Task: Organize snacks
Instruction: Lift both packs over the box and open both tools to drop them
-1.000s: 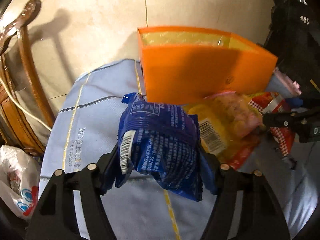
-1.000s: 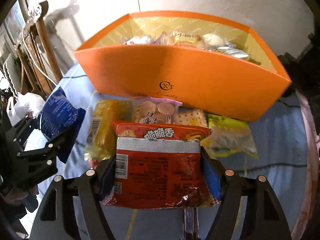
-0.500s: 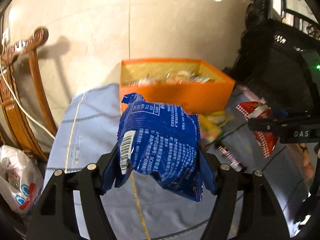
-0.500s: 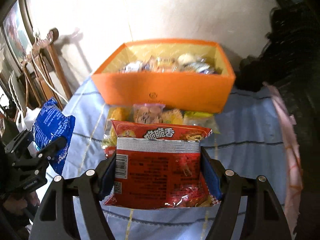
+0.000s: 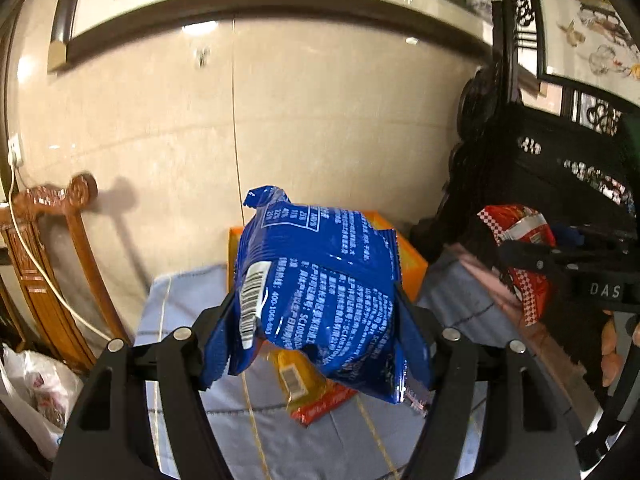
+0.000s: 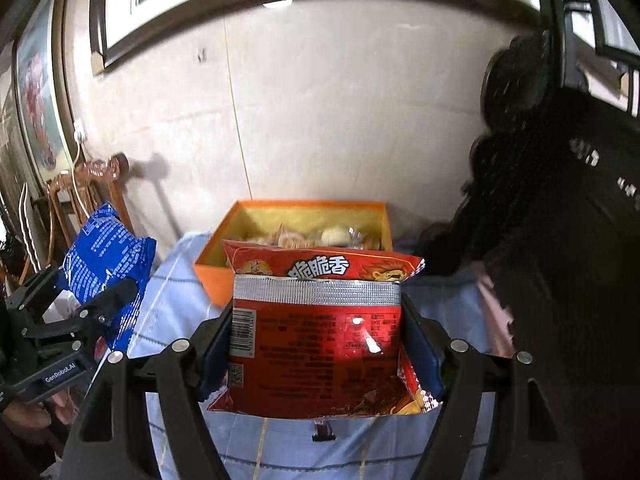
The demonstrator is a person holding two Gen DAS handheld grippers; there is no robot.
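Blue tablecloth (image 6: 176, 312) – orange box (image 6: 216, 276) half hidden, left hand-held gripper (image 5: 316, 320) grasping blue packet (image 5: 320, 292), right hand-held gripper (image 6: 316, 344) grasping red packet (image 6: 320, 336)

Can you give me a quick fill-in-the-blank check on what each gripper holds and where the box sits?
1. The left gripper is shut on a ____ snack bag.
2. The right gripper is shut on a ____ snack bag.
3. The orange box on the blue tablecloth already holds ____.
4. Behind the box stands a beige ____.

Missing words: blue; red; snacks; wall
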